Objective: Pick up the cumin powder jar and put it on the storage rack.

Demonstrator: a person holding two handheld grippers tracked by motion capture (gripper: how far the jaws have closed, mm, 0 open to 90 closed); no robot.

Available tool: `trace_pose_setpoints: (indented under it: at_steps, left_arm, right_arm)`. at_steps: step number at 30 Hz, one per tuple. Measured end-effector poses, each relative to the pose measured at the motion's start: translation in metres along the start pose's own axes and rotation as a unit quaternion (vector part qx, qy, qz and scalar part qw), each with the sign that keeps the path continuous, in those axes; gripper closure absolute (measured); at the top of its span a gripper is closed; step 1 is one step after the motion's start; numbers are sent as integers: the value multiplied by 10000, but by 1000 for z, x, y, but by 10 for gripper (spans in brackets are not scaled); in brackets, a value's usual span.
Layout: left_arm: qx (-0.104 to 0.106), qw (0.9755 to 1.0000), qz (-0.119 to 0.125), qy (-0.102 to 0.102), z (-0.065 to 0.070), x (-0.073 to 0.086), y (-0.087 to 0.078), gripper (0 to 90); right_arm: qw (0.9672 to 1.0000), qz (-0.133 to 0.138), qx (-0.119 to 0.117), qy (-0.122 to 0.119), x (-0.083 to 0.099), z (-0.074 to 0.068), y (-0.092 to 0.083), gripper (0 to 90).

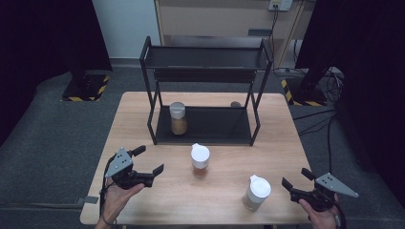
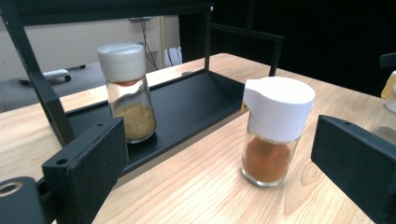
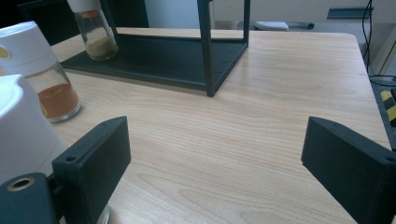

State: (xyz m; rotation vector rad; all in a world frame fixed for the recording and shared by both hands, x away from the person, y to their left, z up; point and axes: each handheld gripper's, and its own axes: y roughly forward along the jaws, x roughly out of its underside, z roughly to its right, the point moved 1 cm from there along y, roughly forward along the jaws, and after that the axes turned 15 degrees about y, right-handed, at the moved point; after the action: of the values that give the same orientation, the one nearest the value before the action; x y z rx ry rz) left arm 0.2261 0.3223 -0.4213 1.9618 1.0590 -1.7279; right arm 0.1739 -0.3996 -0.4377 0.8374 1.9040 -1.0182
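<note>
Paprika shaker [image 2: 276, 130], upright on bench [image 1: 229, 188]; my left gripper [image 1: 150, 166] and right gripper [image 1: 295, 183] jaws apart, empty. Risk: off-centre approach tips it.

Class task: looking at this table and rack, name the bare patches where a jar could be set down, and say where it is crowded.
Free: the lower shelf right of the tan-spice jar; the top shelf; the table right of the rack. Crowded: the front strip, where the red-spice jar and the white jar stand between the left gripper and the right gripper.
</note>
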Motion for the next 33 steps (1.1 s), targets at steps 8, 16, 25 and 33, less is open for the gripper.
trace_pose_setpoints:
  at_steps: [8, 16, 25, 33]
  left_arm:
    - [33, 10000, -88, -27, 1, 10, -5, 32]
    - [38, 9999, -138, -87, 2, 23, -5, 32]
    - [-35, 9998, -201, -90, 2, 33, -6, 32]
    - [-98, 9997, -141, -196, 0, 45, -10, 31]
  right_arm:
    - [10000, -1, 10, -10, 0, 0, 0, 86]
    - [10000, -5, 21, -11, 0, -1, 0, 86]
    - [10000, -1, 23, 0, 0, 0, 0, 86]
    - [10000, -2, 16, -17, 0, 0, 0, 86]
